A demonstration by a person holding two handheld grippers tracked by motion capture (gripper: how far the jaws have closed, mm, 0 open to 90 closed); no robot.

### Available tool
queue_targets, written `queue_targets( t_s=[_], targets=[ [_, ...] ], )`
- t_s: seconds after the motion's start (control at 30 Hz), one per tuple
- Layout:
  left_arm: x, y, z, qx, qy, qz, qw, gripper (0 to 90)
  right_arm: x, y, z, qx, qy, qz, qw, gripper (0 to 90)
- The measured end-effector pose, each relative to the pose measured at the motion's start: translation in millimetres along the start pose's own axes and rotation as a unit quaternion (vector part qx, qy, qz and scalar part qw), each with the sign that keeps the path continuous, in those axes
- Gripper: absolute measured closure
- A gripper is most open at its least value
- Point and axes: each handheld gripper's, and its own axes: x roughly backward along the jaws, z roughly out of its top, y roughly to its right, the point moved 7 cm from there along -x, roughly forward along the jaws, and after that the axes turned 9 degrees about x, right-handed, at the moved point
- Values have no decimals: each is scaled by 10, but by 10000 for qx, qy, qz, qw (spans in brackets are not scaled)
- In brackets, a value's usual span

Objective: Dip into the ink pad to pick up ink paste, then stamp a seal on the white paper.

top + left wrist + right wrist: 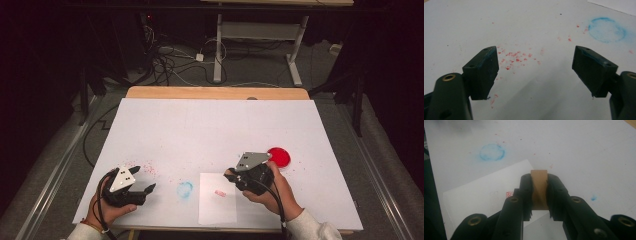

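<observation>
My right gripper (539,180) is shut on a small wooden block (539,188) that stands upright between its pads. It hovers over the top right corner of a white paper sheet (474,202). A small red stamped mark (509,194) sits on that sheet just left of the jaws. In the high view the right gripper (231,176) is at the sheet's (217,207) upper right, with the red mark (220,192) below it. My left gripper (145,179) rests at the front left, open and holding nothing. Its jaws (536,72) stand wide apart over the white surface.
A round red dish (280,156) lies just right of my right hand. A blue smudged ring (185,189) stains the white table cover (215,125) between the grippers. Red specks (515,58) are scattered ahead of the left jaws. Cables and desk legs stand beyond the table's far edge.
</observation>
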Motion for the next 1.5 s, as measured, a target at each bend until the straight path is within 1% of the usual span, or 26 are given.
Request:
queue_targets(
  t_s=[0.37,0.5,0.6,0.73,0.9,0.97,1.1,1.17,1.27,1.3,1.37,1.5],
  targets=[
    [-13,30,15,-53,-8,-33,10000,207,103,38,-3,-4,68,-127,9999,757],
    [-19,27,22,-57,-4,-43,10000,207,150,58,13,-53,138,-193,9997,758],
    [-27,22,15,-50,-25,-45,10000,207,170,90,7,-31,151,-222,9996,758],
    [-29,32,19,-56,-21,-51,10000,207,206,133,-9,-101,160,-279,9994,758],
    [-17,41,25,-98,-21,-30,9999,207,293,218,-33,-201,198,-417,9987,757],
    [-10,45,22,-93,-27,-31,9999,207,343,284,-59,-248,207,-528,9981,758],
    [5,60,11,-94,-29,-24,9999,207,457,456,-154,-439,180,-773,9959,757],
    [18,55,10,-85,-14,-1,10000,207,501,560,-223,-517,113,-957,9940,757],
    [19,51,10,-63,-8,5,10000,206,554,709,-339,-726,35,-1118,9911,757],
    [13,53,9,-72,-19,3,10000,206,570,762,-381,-753,-7,-1212,9898,757],
    [1,57,4,-99,-60,-2,9999,207,591,837,-463,-866,-79,-1241,9885,757],
    [0,52,3,-82,-57,0,10000,207,594,964,-628,-1097,-262,-1341,9845,757]
  ],
)
